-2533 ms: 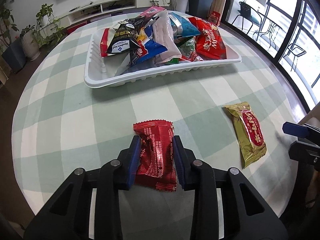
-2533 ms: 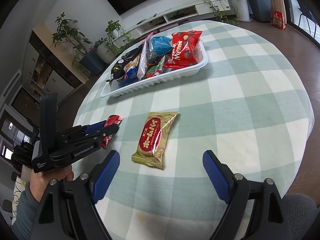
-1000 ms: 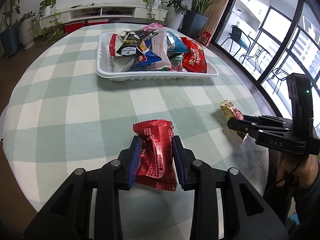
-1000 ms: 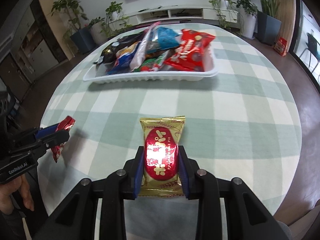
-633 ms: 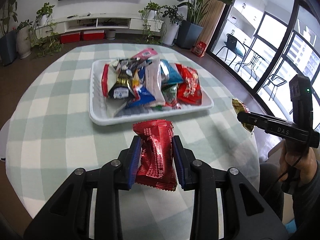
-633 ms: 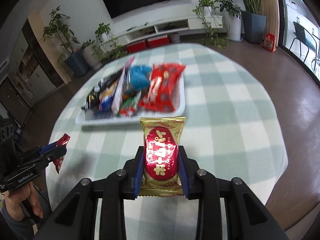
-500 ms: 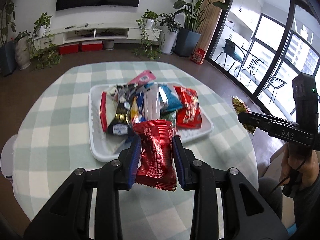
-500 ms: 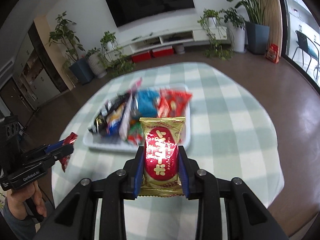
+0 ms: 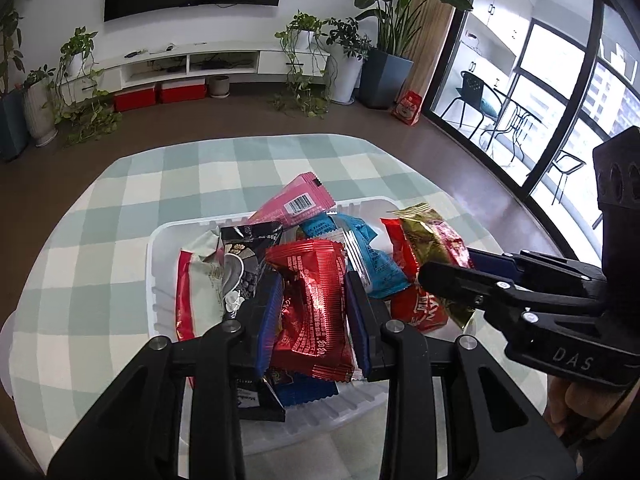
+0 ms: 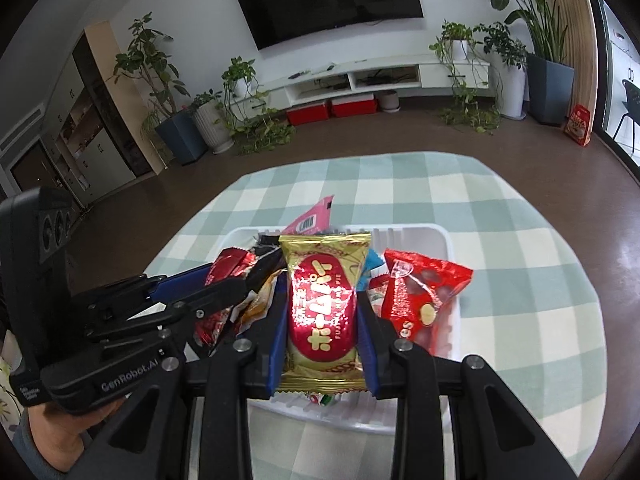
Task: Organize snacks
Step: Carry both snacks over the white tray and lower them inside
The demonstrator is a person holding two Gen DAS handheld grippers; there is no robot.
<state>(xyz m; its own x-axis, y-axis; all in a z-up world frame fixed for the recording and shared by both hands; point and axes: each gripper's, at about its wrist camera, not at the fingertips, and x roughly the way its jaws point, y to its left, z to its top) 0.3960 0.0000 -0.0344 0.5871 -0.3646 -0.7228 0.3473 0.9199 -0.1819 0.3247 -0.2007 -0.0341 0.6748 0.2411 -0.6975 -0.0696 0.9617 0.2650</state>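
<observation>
From the left wrist camera, the left gripper (image 9: 313,307) is pinching a red foil packet (image 9: 312,304) by its long sides, blue pads tight on the wrapper. The packet hangs above the near half of the white tray (image 9: 160,264), over a heap of snacks already lying there: a black bag (image 9: 244,264) just to its left, a blue packet (image 9: 370,258) to its right, a pink one (image 9: 298,202) at the tray's far side. The right gripper (image 9: 446,270) comes in over the tray's right part, carrying a gold packet (image 9: 426,236).

From the right wrist camera, that gripper (image 10: 322,320) is clamped on the gold packet (image 10: 322,300), pads on both long edges, above the tray's (image 10: 424,236) middle. A red bag of chocolate balls (image 10: 420,296) lies at the tray's right end. The left gripper (image 10: 226,276), its red foil packet (image 10: 224,270) showing at the tip, is just beside the gold one.

To my eye the step is the drop into the tray, and both tools crowd the same patch. I'd part them first: the gold packet towards the tray's right end, the red one over its left half. Then lower each close to the heap before letting go, since slick wrappers on a full pile may slide over the low rim.
</observation>
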